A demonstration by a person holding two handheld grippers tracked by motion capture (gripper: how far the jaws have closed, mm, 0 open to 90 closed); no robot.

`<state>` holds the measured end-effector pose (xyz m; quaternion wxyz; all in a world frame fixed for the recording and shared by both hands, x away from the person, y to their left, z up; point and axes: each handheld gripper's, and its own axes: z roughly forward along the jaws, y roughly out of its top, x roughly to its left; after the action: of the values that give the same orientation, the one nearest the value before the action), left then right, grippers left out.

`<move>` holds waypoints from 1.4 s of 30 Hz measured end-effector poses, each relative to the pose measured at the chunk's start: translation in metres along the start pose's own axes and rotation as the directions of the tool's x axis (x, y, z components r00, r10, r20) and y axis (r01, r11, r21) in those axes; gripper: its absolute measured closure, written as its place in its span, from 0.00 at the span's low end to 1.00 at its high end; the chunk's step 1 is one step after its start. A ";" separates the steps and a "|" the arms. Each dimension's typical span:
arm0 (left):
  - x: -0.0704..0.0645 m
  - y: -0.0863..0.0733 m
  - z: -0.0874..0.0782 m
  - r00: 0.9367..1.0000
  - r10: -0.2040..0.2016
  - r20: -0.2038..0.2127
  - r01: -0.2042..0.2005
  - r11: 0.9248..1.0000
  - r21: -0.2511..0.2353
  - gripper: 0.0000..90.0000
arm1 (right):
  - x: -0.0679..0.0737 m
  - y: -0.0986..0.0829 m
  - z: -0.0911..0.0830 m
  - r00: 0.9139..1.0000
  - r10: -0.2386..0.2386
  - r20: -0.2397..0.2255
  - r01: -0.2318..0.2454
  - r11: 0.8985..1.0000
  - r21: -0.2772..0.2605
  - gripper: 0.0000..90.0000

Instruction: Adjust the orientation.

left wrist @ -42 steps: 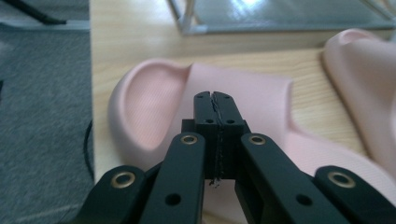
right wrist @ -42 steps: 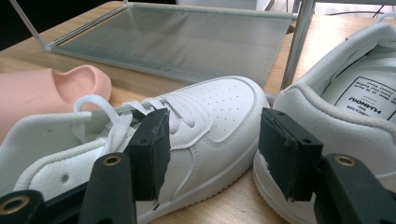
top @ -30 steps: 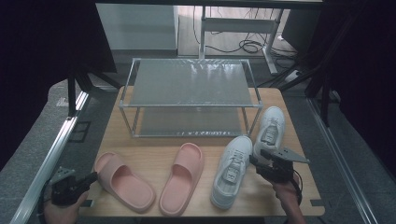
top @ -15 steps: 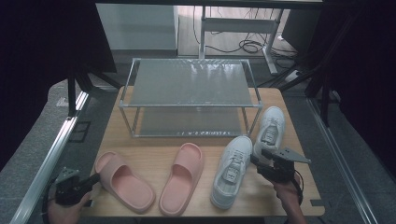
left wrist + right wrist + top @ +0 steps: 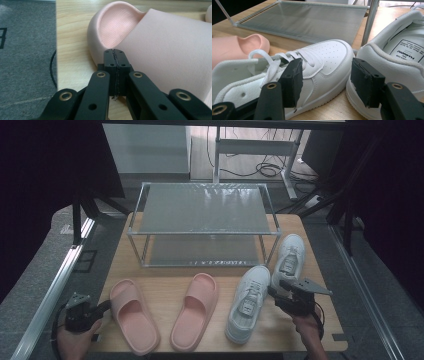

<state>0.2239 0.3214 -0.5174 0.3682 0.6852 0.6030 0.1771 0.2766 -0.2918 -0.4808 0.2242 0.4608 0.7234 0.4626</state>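
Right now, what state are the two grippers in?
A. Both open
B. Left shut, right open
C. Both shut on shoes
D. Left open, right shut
B. The left gripper has its jaws pressed together with nothing between them, just short of the pink slipper, while the right gripper has its jaws spread apart in front of the white sneaker.

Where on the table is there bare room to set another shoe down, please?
The rack's top shelf is bare, and so is its lower shelf. A bare wood strip lies between the rack and the slippers. The front is crowded: two slippers, then two white sneakers close together by the right gripper.
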 end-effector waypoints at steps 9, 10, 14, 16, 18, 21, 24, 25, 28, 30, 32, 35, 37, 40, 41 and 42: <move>-0.015 0.017 0.020 0.999 0.029 0.027 -0.030 0.999 0.018 1.00 | 0.000 -0.001 0.001 1.000 -0.002 -0.003 0.003 1.000 0.004 0.48; -0.017 0.019 0.024 0.999 0.034 0.031 -0.035 0.999 0.021 1.00 | 0.000 -0.001 0.002 1.000 -0.003 -0.002 0.003 1.000 0.005 0.48; -0.024 0.030 0.036 0.997 0.050 0.054 -0.052 0.998 0.032 1.00 | 0.000 -0.001 0.002 1.000 -0.002 -0.001 0.002 1.000 0.007 0.48; -0.028 0.035 0.042 0.996 0.061 0.065 -0.063 0.997 0.036 1.00 | -0.001 -0.002 0.002 1.000 -0.002 -0.001 0.002 1.000 0.010 0.48; -0.031 0.039 0.046 0.995 0.075 0.071 -0.078 0.996 0.041 1.00 | -0.001 -0.002 0.002 1.000 0.000 0.000 0.000 1.000 0.009 0.48; -0.033 0.044 0.043 0.993 0.083 0.078 -0.085 0.996 0.025 0.99 | -0.002 -0.003 0.002 1.000 0.003 0.002 -0.003 1.000 0.008 0.48; -0.032 0.044 0.037 0.993 0.081 0.084 -0.081 0.997 0.005 0.99 | -0.002 -0.003 0.001 1.000 0.006 0.002 -0.006 1.000 0.007 0.48; -0.032 0.044 0.033 0.993 0.078 0.090 -0.078 0.997 -0.005 0.99 | -0.002 -0.003 0.001 1.000 0.006 0.002 -0.006 1.000 0.006 0.48; -0.031 0.040 0.021 0.992 0.073 0.103 -0.070 0.997 -0.030 0.99 | -0.003 -0.002 0.000 1.000 0.006 0.004 -0.006 1.000 0.004 0.48; -0.031 0.036 0.013 0.991 0.074 0.115 -0.070 0.997 -0.042 0.98 | -0.003 -0.002 -0.001 1.000 0.007 0.005 -0.007 1.000 0.002 0.48; -0.031 0.032 0.005 0.990 0.076 0.119 -0.071 0.996 -0.052 0.98 | -0.003 -0.002 -0.001 1.000 0.007 0.006 -0.007 1.000 0.001 0.48; -0.032 0.026 -0.005 0.989 0.083 0.126 -0.076 0.995 -0.060 0.98 | -0.003 -0.002 -0.001 1.000 0.007 0.005 -0.007 1.000 0.001 0.48; -0.034 0.021 -0.015 0.986 0.084 0.142 -0.075 0.994 -0.074 0.98 | -0.002 -0.001 -0.002 1.000 0.005 0.005 -0.005 1.000 0.001 0.48; -0.035 0.017 -0.020 0.984 0.085 0.156 -0.073 0.994 -0.083 0.98 | -0.002 -0.001 -0.001 1.000 0.006 0.005 -0.006 1.000 -0.002 0.48; -0.036 0.015 -0.023 0.983 0.087 0.159 -0.074 0.993 -0.087 0.98 | -0.002 -0.001 -0.001 1.000 0.005 0.005 -0.005 1.000 0.000 0.48; -0.037 0.014 -0.025 0.983 0.084 0.165 -0.070 0.993 -0.090 0.98 | -0.002 -0.001 -0.001 1.000 0.005 0.005 -0.005 1.000 0.000 0.48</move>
<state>0.2087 0.2934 -0.4837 0.4394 0.7044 0.5346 0.1578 0.2757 -0.2940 -0.4814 0.2249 0.4638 0.7216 0.4622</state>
